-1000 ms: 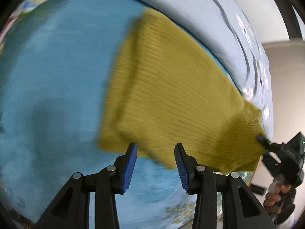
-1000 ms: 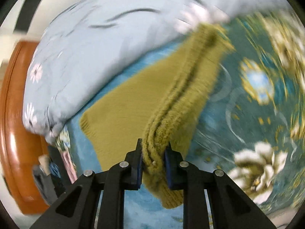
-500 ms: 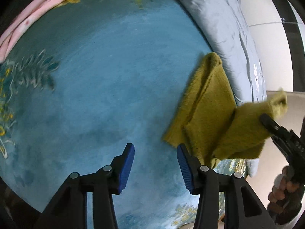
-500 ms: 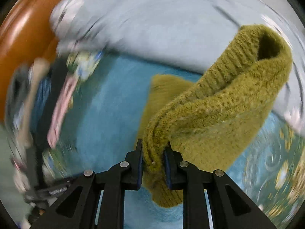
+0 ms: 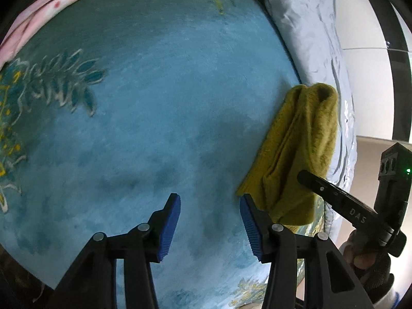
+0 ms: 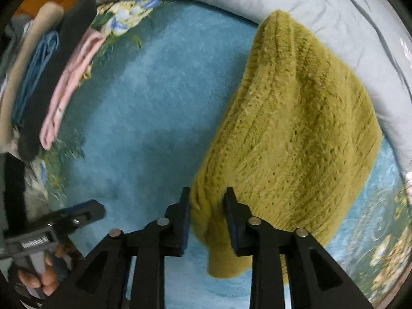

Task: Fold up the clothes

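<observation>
A folded mustard-yellow knit sweater [image 6: 296,134] lies on the blue bedspread [image 6: 154,103], its far edge against a pale grey duvet. My right gripper [image 6: 207,219] is shut on the sweater's near edge, with the knit bunched between the pads. In the left wrist view the sweater [image 5: 298,149] lies at the right, and the right gripper reaches into it from the lower right. My left gripper [image 5: 209,221] is open and empty above bare bedspread [image 5: 154,128], just left of the sweater. It also shows in the right wrist view [image 6: 64,221] at the lower left.
A pale grey duvet [image 6: 322,13] runs along the far side of the bed. A row of folded clothes, pink [image 6: 69,82], dark [image 6: 51,77], blue and beige, lies at the left edge. A pink cloth [image 5: 51,7] shows at the top left in the left wrist view.
The right gripper has swung the sweater's held edge over and down, so the sweater is now folded into a narrower stack. The left gripper stayed open and drew away to the left.
</observation>
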Demonstrator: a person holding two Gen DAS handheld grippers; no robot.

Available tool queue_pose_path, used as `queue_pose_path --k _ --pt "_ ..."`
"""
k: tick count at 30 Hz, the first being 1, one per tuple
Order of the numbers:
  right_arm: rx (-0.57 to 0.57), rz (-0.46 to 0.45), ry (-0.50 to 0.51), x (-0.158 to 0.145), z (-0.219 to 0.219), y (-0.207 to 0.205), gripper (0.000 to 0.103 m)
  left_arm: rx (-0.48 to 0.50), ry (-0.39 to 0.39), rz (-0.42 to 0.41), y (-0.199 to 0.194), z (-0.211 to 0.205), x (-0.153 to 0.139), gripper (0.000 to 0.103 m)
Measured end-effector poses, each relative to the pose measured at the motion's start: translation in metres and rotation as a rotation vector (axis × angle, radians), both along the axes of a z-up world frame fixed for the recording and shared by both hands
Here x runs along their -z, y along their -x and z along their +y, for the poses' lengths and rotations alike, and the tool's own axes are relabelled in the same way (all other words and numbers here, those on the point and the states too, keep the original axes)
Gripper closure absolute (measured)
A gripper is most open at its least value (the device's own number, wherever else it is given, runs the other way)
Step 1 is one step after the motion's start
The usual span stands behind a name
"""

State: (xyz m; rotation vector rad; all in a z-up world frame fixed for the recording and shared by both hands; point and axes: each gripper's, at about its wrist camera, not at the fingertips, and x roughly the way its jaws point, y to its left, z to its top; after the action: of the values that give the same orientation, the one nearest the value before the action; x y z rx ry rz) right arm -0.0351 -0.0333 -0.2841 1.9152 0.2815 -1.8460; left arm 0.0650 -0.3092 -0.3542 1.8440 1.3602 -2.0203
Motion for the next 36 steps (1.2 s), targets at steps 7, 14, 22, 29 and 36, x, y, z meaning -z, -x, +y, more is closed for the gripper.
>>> queue_pose_path --k 7,14,22,29,36 --pt "0.087 0.004 0.162 -0.016 0.006 -0.003 0.061 0.082 -0.017 0.065 0.040 0.025 -0.005 0.048" --pt "0.369 0.007 0.138 -0.006 0.089 -0.002 0.061 0.259 0.019 0.080 0.089 0.074 0.002 0.042" --pt "0.675 -0.050 0.176 0.018 0.184 -0.032 0.054 0.394 0.187 -0.039 0.102 0.104 0.034 0.041" --pt "0.777 -0.131 0.294 0.057 0.214 -0.062 0.045 0.328 0.179 -0.044 0.091 0.091 0.032 0.037" --pt "0.891 -0.147 0.489 0.089 0.218 -0.075 0.044 0.222 0.160 -0.046 0.078 0.064 0.019 0.038"
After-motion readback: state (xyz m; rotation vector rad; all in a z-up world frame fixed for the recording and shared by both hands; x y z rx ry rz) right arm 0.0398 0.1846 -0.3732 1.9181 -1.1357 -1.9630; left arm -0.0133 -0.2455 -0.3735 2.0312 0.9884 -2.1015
